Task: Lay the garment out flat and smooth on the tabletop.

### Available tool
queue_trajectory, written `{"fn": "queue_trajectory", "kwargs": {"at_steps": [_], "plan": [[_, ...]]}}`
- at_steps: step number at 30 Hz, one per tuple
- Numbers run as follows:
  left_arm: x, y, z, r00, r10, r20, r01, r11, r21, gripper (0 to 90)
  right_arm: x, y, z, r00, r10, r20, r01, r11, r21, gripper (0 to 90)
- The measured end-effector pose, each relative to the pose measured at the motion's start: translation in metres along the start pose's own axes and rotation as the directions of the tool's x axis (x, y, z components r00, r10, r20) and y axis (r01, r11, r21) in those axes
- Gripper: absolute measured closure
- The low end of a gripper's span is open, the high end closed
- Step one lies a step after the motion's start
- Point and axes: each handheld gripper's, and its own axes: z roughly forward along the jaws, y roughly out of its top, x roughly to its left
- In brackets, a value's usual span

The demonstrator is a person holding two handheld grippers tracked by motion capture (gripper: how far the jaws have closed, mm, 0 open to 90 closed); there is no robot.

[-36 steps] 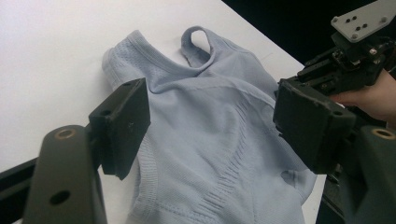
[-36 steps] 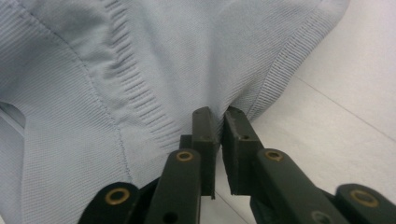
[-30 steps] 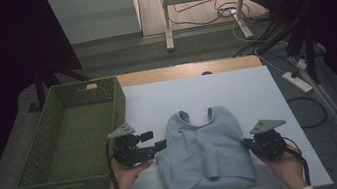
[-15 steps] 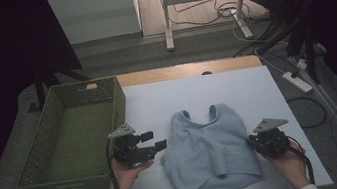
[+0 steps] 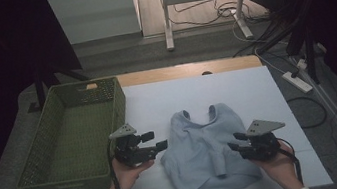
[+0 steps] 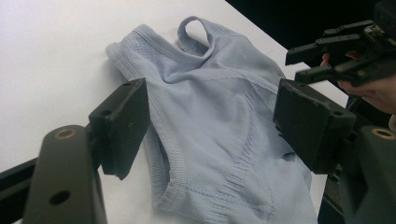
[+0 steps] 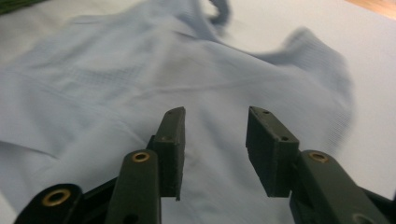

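Right gripper [image 5: 234, 143] jaws just been opening, nothing between, hovering over vest [image 5: 206, 154]; left gripper [image 5: 157, 140] sitting spread just left of it.

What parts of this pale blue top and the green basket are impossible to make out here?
- Pale blue top: its right edge in the high view lies under the right tongs and the hand.
- Its hem runs off the bottom edge of the left gripper view.
- Its straps are blurred in the right gripper view.
- Green basket: the near wall hides part of its floor in the high view.
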Motion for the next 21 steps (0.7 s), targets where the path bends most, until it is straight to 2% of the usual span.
{"fn": "queue_trajectory", "kwargs": {"at_steps": [3, 8, 11, 13, 16, 21], "plan": [[0.0, 0.0, 0.0, 1.0, -0.001, 0.0, 0.001, 1.0, 0.0, 26.9, 0.013, 0.006, 0.005, 0.9973, -0.039, -0.061, 0.039, 0.999, -0.016, 55.8], [0.0, 0.0, 0.001, 1.0, 0.0, 0.0, 0.0, 1.0, 0.002, 26.9, 0.033, 0.014, 0.017, 0.986, -0.088, -0.142, 0.088, 0.996, -0.011, 52.1], [0.0, 0.0, 0.001, 1.0, 0.002, 0.002, -0.002, 1.0, 0.003, 26.9, 0.043, 0.016, 0.026, 0.975, -0.084, -0.206, 0.085, 0.996, -0.004, 51.0], [-0.001, 0.0, 0.002, 1.0, 0.002, 0.002, -0.002, 1.0, 0.004, 26.9, 0.051, 0.018, 0.032, 0.9667, -0.103, -0.235, 0.108, 0.994, 0.01, 50.1], [-0.001, 0.0, 0.002, 1.0, 0.002, 0.003, -0.002, 1.0, 0.005, 26.9, 0.062, 0.02, 0.041, 0.9562, -0.131, -0.262, 0.146, 0.988, 0.039, 48.9], [0.0, 0.0, 0.001, 1.0, 0.001, 0.003, -0.001, 1.0, 0.004, 26.9, 0.073, 0.017, 0.054, 0.9371, -0.137, -0.321, 0.175, 0.98, 0.093, 46.7]]}}
